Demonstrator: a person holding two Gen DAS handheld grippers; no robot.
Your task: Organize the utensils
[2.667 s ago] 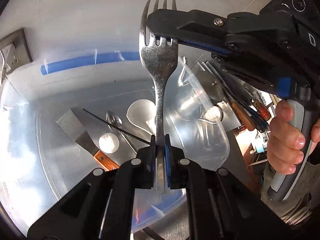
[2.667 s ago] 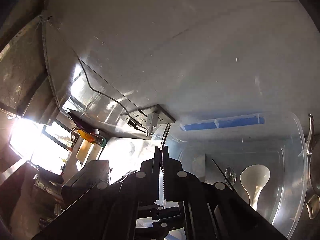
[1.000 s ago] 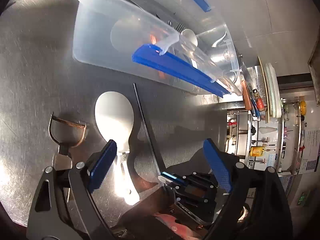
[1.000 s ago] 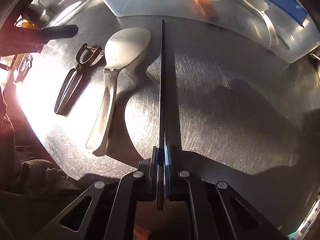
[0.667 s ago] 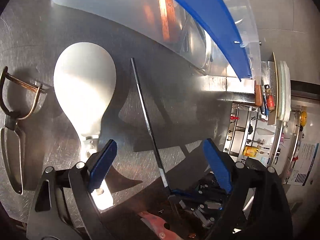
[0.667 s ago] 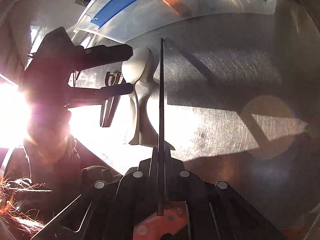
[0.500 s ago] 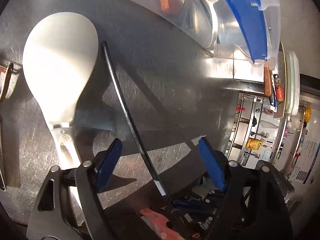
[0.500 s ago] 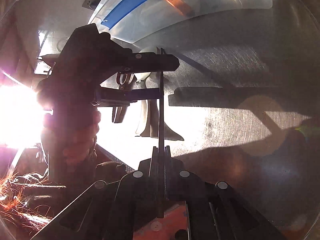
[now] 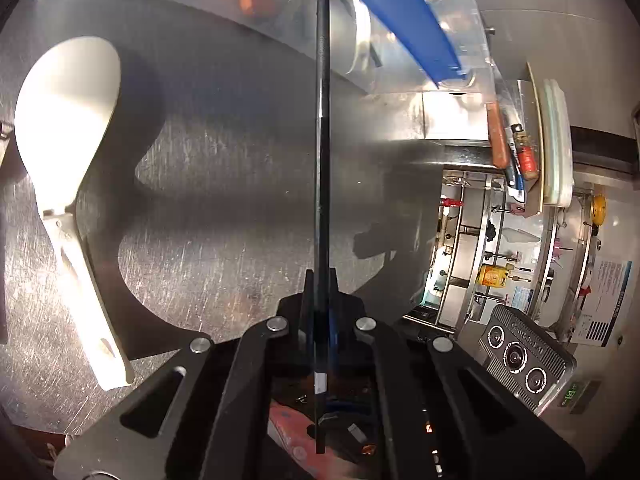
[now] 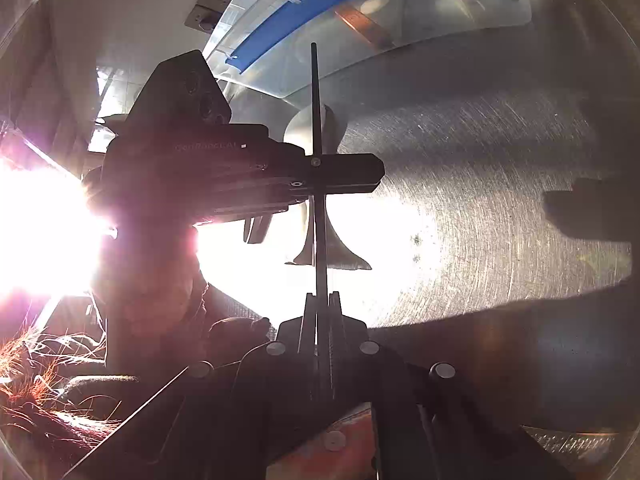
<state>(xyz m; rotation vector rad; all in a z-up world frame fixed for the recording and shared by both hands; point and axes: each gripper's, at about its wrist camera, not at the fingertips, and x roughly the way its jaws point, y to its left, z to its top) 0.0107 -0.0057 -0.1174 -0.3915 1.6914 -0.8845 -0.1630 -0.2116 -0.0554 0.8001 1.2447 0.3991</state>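
Black chopstick: long axis runs forward between both grippers.
Left gripper: jaws just closed on it.
Right gripper: clamped on it too.

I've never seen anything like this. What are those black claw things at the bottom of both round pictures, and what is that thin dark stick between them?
There is no robot here. A person holds a hand-held gripper in each hand, a two-fingered clamp with a wide-angle camera that looks along its fingers, which is why each picture is round and bent.

One picture looks along the left hand-held gripper. The other looks along the right hand-held gripper, which also sees the left one from the side. The left one's jaws have just been closing, and now both clamps pinch the same thin black chopstick at different points along it.

Below lies a scratched steel counter. On it rests a white rice paddle. Behind stands a clear plastic bin with a blue strip, with utensils seen dimly inside.
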